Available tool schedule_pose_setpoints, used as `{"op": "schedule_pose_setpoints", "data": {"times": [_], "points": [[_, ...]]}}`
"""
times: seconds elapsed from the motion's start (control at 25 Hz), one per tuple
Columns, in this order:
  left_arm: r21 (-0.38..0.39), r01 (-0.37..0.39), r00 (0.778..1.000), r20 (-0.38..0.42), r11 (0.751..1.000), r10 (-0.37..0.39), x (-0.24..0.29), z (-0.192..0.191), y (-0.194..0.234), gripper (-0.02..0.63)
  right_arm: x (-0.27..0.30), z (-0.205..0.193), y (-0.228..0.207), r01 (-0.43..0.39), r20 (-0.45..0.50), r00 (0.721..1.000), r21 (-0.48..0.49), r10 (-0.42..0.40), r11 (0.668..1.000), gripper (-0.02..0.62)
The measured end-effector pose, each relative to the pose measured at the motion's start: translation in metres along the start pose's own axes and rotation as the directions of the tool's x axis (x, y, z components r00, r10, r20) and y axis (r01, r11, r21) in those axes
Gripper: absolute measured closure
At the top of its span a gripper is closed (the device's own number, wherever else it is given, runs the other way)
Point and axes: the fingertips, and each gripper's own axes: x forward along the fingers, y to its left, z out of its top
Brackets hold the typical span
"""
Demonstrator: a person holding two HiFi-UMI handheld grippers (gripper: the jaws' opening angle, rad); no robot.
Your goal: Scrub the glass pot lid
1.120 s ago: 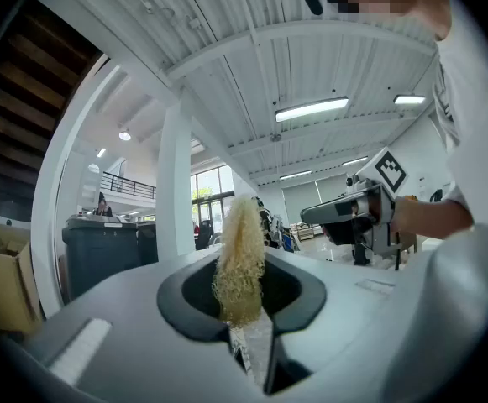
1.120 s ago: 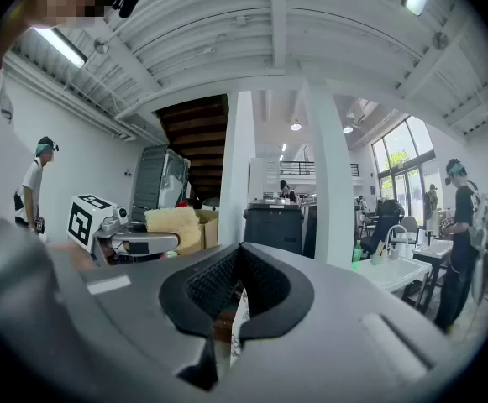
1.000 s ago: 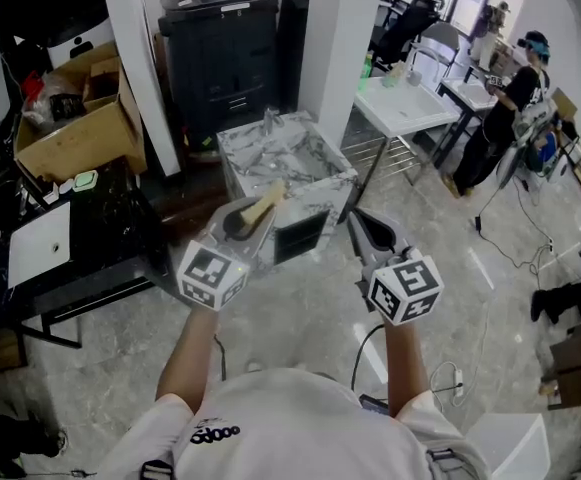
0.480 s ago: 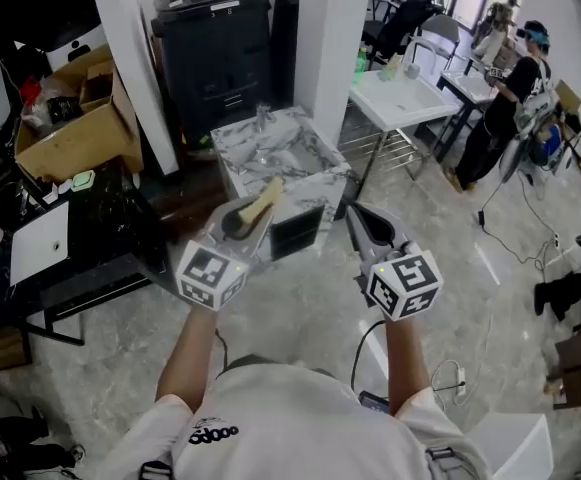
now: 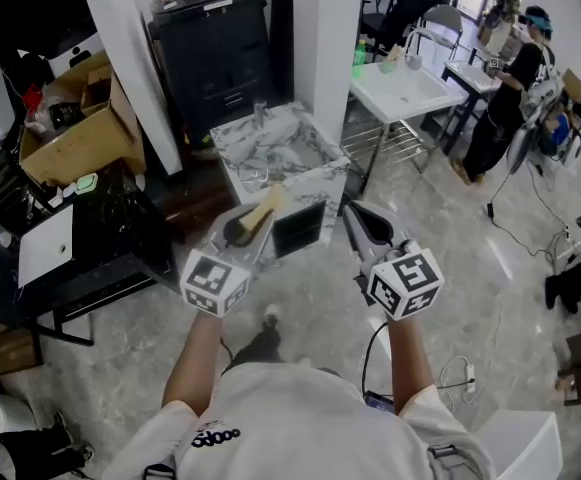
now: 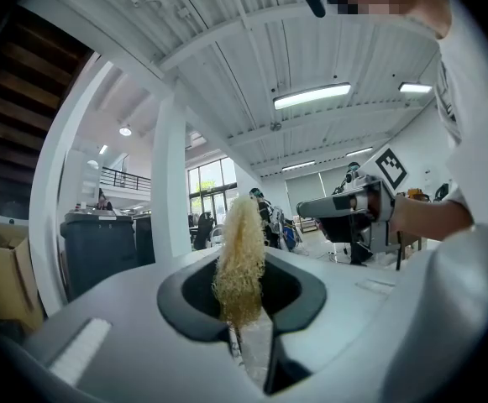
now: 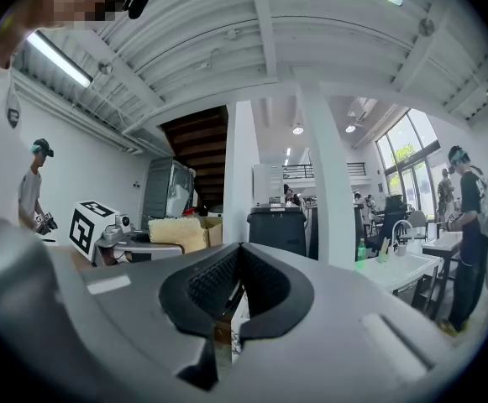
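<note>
scrubber in left hand-held gripper | counter ahead | box left | table right

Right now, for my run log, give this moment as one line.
left gripper: shut on yellow fibrous scrub pad | right gripper: shut, empty | glass lid: not made out

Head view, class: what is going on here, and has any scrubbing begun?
A person stands holding a gripper in each hand, both raised in the air short of a marble-patterned sink unit. The left gripper is shut on a yellow fibrous scrubber, which sticks out past its jaws. The right gripper is shut with nothing between its jaws. No glass lid can be made out, so scrubbing does not seem to have begun.
</note>
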Motion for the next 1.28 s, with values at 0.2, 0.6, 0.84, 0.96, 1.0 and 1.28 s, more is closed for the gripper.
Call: {"op": "schedule_pose_setpoints", "data": {"times": [0.2, 0.6, 0.84, 0.96, 1.0, 1.28], "points": [[-0.009, -0.004, 1.0, 0.005, 1.0, 0.004, 0.012, -0.002, 0.003, 0.537, 0.009, -0.007, -0.002, -0.041, -0.029, 0.999, 0.01, 0.041, 0.999, 0.592], [-0.012, -0.024, 0.999, 0.03, 1.0, 0.024, 0.056, -0.011, 0.046, 0.537, 0.049, -0.011, -0.056, 0.052, -0.022, 0.998, 0.049, -0.051, 0.997, 0.594], [-0.032, -0.024, 0.999, 0.029, 0.999, 0.025, 0.102, -0.027, 0.087, 0.537, 0.091, -0.013, -0.094, 0.086, -0.037, 0.996, 0.011, -0.085, 0.996, 0.594], [-0.025, -0.027, 0.999, 0.032, 0.999, 0.027, 0.125, -0.026, 0.117, 0.536, 0.123, -0.011, -0.113, 0.086, -0.047, 0.995, 0.014, -0.085, 0.996, 0.593], [-0.026, -0.028, 0.999, 0.034, 0.999, 0.029, 0.133, -0.026, 0.127, 0.537, 0.134, -0.009, -0.119, 0.087, -0.048, 0.995, 0.011, -0.087, 0.996, 0.592], [-0.045, -0.03, 0.999, 0.03, 0.999, 0.031, 0.176, -0.029, 0.192, 0.537, 0.198, -0.003, -0.147, 0.091, -0.061, 0.994, 0.03, -0.089, 0.995, 0.592]]}}
